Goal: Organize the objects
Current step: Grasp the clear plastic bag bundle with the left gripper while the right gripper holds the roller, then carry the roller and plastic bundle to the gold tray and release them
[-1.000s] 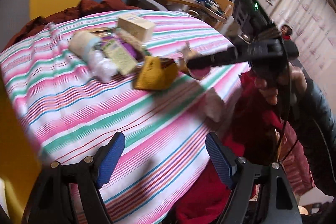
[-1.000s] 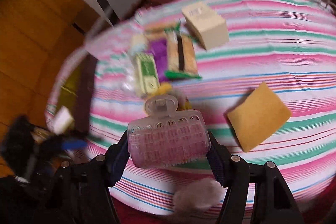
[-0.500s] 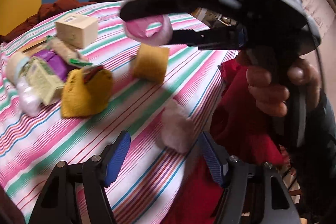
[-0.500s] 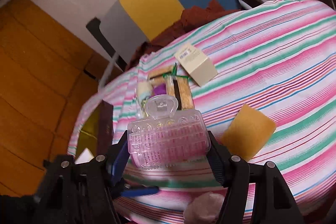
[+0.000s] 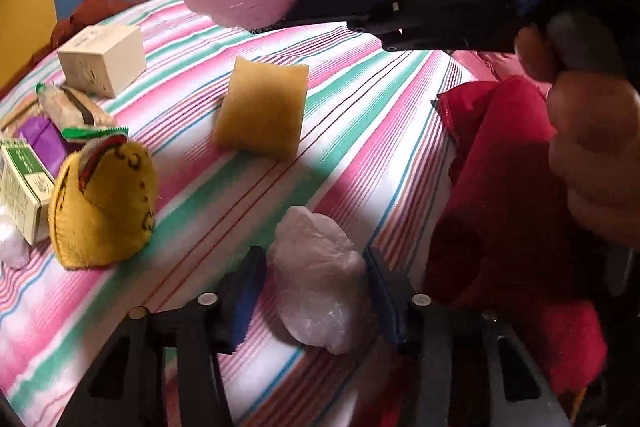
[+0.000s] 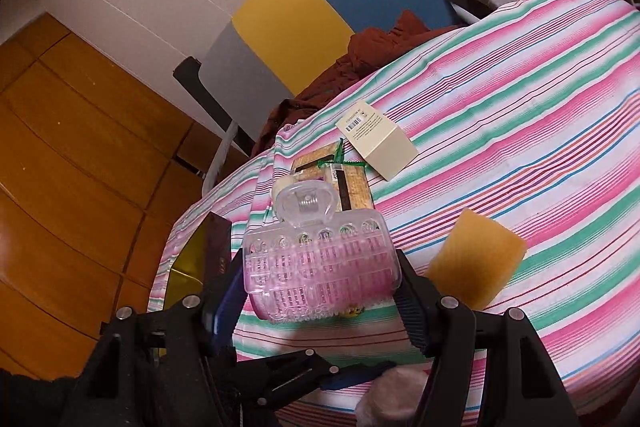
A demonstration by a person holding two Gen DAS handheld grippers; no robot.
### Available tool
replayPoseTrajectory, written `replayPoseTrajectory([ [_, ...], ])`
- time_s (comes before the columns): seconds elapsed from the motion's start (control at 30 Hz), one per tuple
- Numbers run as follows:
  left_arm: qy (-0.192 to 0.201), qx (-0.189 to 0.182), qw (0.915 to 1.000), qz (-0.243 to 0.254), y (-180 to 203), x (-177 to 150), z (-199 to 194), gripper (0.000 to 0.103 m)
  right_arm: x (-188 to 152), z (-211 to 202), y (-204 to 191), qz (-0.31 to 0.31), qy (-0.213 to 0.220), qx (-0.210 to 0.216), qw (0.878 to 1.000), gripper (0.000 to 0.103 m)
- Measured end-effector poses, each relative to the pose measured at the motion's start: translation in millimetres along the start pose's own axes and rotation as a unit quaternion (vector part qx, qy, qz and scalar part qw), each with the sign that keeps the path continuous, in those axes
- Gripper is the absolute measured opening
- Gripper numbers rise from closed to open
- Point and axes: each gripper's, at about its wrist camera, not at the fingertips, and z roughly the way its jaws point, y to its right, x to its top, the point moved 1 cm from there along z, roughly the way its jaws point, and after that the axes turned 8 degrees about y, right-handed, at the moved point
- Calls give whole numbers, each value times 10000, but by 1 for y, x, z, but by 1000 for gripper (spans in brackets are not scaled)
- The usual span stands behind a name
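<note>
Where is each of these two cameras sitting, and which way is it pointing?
Left wrist view: rides the left gripper, looking forward along its fingers across the striped tablecloth; the fingers flank a pale pink lump; a hand holding the other gripper shows on the right.
Right wrist view: rides the right gripper, looking down over the table toward a chair; its fingers clamp a pink hair roller; the left gripper shows below.
Shared: the roller, the yellow sponge, the cream box, the tablecloth.

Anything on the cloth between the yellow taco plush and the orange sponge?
Nothing: in the left wrist view only bare striped tablecloth lies between the taco plush and the sponge.
</note>
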Motion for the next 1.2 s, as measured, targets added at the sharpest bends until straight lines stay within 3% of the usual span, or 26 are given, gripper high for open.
replayPoseTrajectory([
  [0.07, 63, 92, 9999, 110, -3, -3, -3, 38, 0, 0, 0, -7, -11, -9, 10000, 68],
  [0.43, 275, 376, 9984, -304, -32, -24, -38, 37, -2, 9, -1, -147, -207, -317, 9992, 68],
  [0.73, 950, 820, 9901, -632, -56, -33, -108, 37, -9, 19, -9, -486, -462, -861, 9940, 68],
  [0.87, 1198, 1005, 9844, -809, -69, -40, -138, 37, -13, 24, -18, -731, -543, -1168, 9890, 68],
  [1.0, 1369, 1228, 9762, -1146, -90, -51, -167, 37, -22, 32, -38, -976, -644, -1191, 9860, 68],
  [1.2, 1698, 1625, 9580, -1645, -118, -70, -212, 37, -37, 56, -96, -1503, -812, -774, 9823, 68],
])
